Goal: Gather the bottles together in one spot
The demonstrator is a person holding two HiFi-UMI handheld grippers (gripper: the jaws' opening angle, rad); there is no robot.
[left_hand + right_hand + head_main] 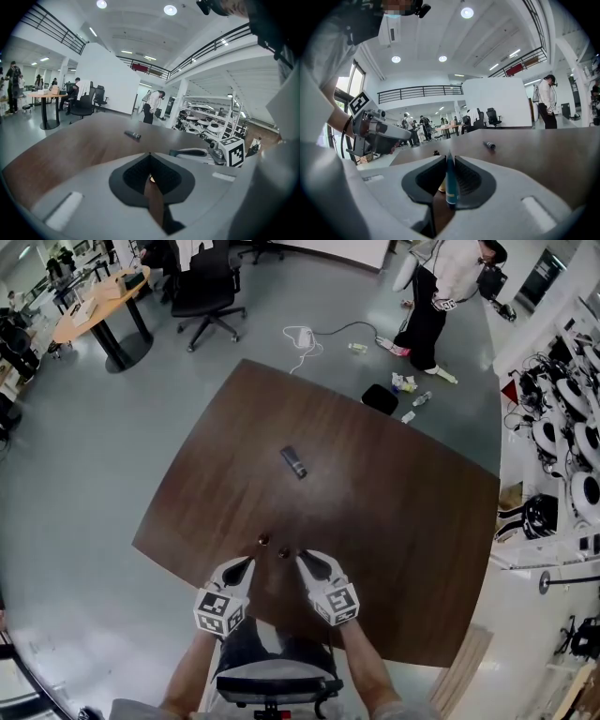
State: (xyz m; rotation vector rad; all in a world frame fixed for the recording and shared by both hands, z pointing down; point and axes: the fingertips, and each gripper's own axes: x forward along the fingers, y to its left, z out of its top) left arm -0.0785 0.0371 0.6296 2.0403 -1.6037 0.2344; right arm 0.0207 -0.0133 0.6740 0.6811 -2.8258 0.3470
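A dark bottle (293, 462) lies on its side mid-table, also seen far ahead as the dark bottle (132, 135) (489, 145). Two small bottles stand near the front edge: one dark (263, 540), one tan-topped (283, 553). My right gripper (303, 559) is just right of them, shut on a slim blue bottle (450, 180) held upright between its pads; the tan-topped bottle (440, 188) peeks from behind it. My left gripper (249, 562) sits just left of the pair, its jaws closed together with nothing held. Only brown table and an orange glint show through its slit.
The brown table (394, 521) ends just in front of me. A black object (380, 398) sits at its far edge. On the floor beyond are a white cable (305, 337), litter, an office chair (208, 292) and a standing person (433, 296). Shelves of gear (562, 427) line the right.
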